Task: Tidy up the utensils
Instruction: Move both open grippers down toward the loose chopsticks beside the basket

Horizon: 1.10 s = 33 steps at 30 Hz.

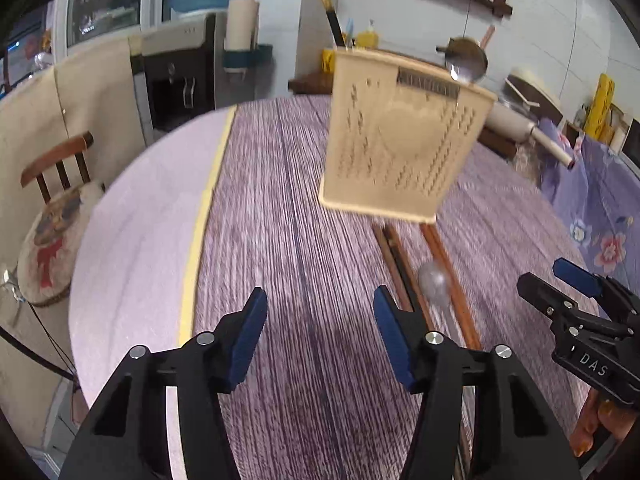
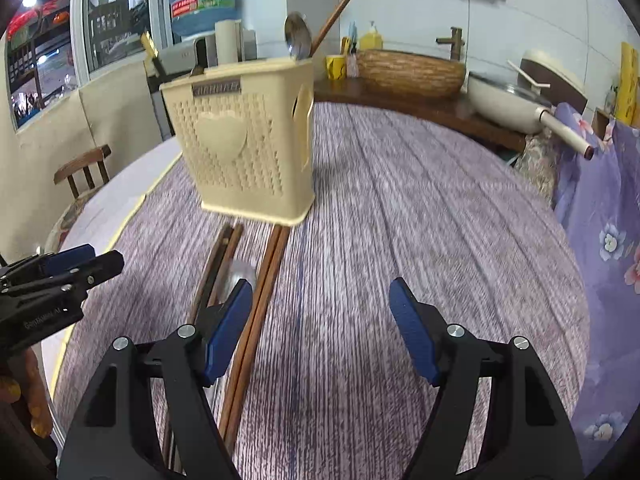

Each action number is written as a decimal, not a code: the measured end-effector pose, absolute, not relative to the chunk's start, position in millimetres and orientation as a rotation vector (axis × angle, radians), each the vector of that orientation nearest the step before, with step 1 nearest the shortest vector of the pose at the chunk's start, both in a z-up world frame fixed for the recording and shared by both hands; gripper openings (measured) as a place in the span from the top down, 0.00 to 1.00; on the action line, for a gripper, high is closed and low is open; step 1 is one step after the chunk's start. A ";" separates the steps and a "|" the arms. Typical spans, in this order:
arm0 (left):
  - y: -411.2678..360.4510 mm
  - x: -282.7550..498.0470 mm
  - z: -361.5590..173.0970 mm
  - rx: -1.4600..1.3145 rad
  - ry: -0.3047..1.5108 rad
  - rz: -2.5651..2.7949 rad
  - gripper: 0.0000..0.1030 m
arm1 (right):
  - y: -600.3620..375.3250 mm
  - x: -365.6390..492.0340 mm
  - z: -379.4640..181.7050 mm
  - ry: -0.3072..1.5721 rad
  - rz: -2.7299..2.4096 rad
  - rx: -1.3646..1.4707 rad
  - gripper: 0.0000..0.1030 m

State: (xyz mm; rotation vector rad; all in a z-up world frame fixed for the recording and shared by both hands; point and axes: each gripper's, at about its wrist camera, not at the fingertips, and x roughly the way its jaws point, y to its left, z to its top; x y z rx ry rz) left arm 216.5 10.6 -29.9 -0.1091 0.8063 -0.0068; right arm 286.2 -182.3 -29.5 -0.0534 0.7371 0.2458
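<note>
Purple wood-grain cloth covers the round tabletop, and both tongs hang above it with nothing between their blue pads.

The left tongs stand spread over bare cloth. The chopsticks and a spoon lie just to their right, the nearest stick passing behind the right pad; whether it touches cannot be told. The right tongs show at that view's right edge, pointing in toward the sticks, with fingertips of the holding hand below them.

The right tongs are spread wide too. In their view two pairs of chopsticks run lengthwise down the tabletop on the left, one pair passing just beside the left pad and on under the tongs' frame. The blurred spoon lies between the pairs, just ahead of that pad. The left tongs reach in from the left edge, tips near the sticks.

Beyond the far ends of the sticks stands a cream holder with a heart on its front, upright on the tabletop; a second spoon and one more chopstick stick up out of it.

Both tongs tilt downward toward the tabletop, side by side, aimed the same way toward the holder.

Farther off are a chair, a water dispenser, a woven basket and a pan.
</note>
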 end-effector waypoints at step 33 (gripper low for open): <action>-40.0 231.0 -63.4 0.005 0.892 -0.062 0.45 | -213.3 282.3 -63.6 0.844 0.153 -0.036 0.31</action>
